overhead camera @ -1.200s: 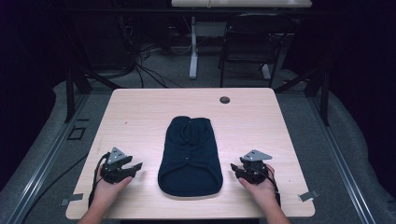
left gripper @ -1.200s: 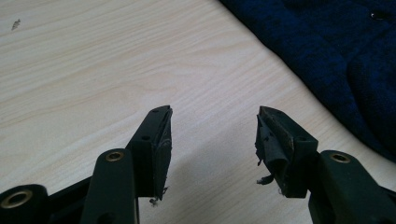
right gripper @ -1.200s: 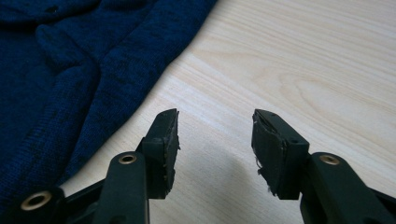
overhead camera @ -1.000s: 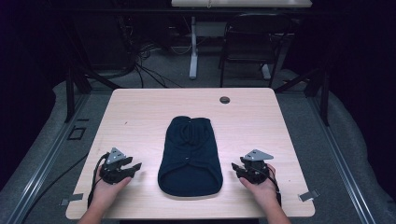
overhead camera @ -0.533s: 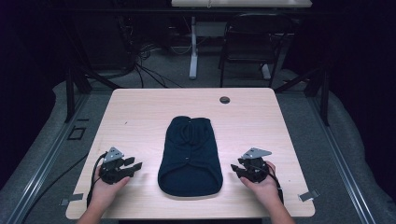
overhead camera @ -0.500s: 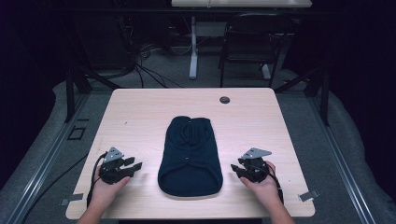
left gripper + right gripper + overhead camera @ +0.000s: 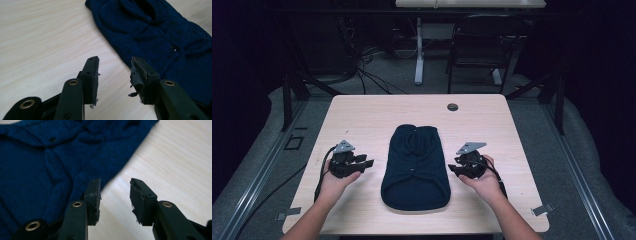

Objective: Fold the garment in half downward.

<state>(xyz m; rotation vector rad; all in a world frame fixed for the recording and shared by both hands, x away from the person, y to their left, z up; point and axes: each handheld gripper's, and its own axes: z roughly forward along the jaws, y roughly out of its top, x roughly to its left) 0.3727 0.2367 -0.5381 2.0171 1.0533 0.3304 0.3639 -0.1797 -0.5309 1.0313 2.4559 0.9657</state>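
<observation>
One dark-blue knit garment (image 7: pixel 415 170) flat on one table (image 7: pixel 362 115), two claws flanking it, left claw (image 7: pixel 367 163) and right claw (image 7: pixel 453 168) (both just narrowing) apart, empty.

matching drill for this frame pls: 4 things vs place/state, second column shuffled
1. dark blue garment
2. left tongs
3. right tongs
4. round grommet

A. near the table's far edge
B. open, beside the garment's left edge, jaws just been closing, nothing between them
C. lies flat mid-table
D. open, beside the garment's right edge, jaws just been closing, nothing between them

Pairs: 1-C, 2-B, 3-D, 4-A
</observation>
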